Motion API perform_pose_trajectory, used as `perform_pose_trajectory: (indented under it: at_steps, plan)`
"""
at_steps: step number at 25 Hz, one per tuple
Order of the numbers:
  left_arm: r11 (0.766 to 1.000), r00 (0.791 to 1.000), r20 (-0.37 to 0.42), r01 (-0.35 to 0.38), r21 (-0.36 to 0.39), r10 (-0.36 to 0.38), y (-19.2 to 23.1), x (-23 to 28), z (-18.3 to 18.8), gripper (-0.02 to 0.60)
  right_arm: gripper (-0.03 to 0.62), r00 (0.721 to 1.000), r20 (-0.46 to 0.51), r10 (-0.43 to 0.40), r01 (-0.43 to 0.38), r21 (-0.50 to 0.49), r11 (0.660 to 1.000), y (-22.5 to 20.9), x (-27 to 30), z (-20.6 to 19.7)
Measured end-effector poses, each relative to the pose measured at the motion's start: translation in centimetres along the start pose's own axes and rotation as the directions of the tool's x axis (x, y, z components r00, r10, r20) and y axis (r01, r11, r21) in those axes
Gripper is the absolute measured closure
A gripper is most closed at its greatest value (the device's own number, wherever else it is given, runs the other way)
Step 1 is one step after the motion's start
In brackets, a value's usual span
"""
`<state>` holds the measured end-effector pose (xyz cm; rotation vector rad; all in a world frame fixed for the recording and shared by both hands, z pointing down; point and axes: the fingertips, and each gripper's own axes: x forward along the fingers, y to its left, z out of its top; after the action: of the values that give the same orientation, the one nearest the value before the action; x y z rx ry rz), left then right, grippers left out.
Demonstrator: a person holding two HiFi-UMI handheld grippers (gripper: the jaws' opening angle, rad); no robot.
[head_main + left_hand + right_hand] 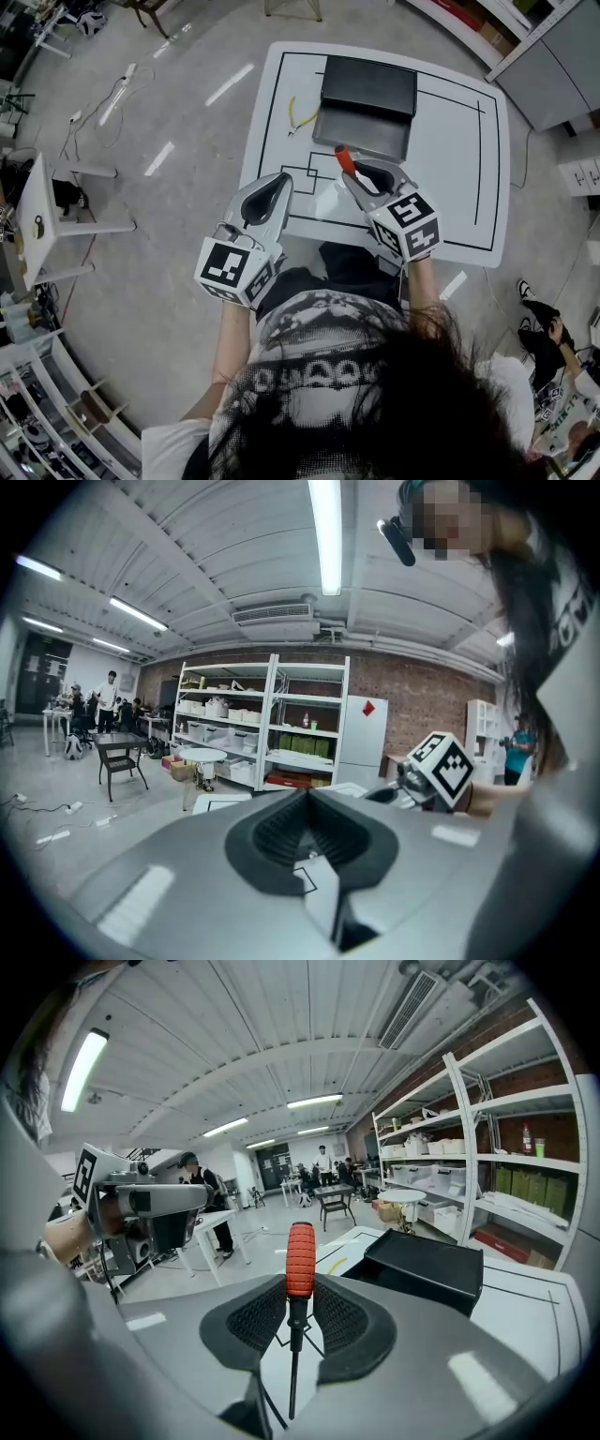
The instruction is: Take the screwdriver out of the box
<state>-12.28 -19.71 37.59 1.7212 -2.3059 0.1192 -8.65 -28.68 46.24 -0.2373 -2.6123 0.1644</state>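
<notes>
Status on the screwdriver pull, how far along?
Done: the screwdriver looks clear of the open black box, which sits just beyond it. In hand: the right gripper is shut on it just below the orange-red handle. The left gripper is shut and empty. Left: probably only setting it down on the white table.

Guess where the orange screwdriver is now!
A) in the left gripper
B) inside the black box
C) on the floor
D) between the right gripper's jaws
D: the right gripper clamps the screwdriver, its orange handle sticking up, clear of the black box.
</notes>
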Motion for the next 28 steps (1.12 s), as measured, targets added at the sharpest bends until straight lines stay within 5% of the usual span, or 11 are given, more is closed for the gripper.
perform_pose_trajectory:
  at_steps: [28]
  plan:
    - [0.989, 0.988, 0.039, 0.146, 0.031, -0.147, -2.5, -22.1, -5.6, 0.581, 0.503, 0.982, 0.098, -0.162, 0.156, 0.061, 0.986, 21.2, -5.8, -2.4]
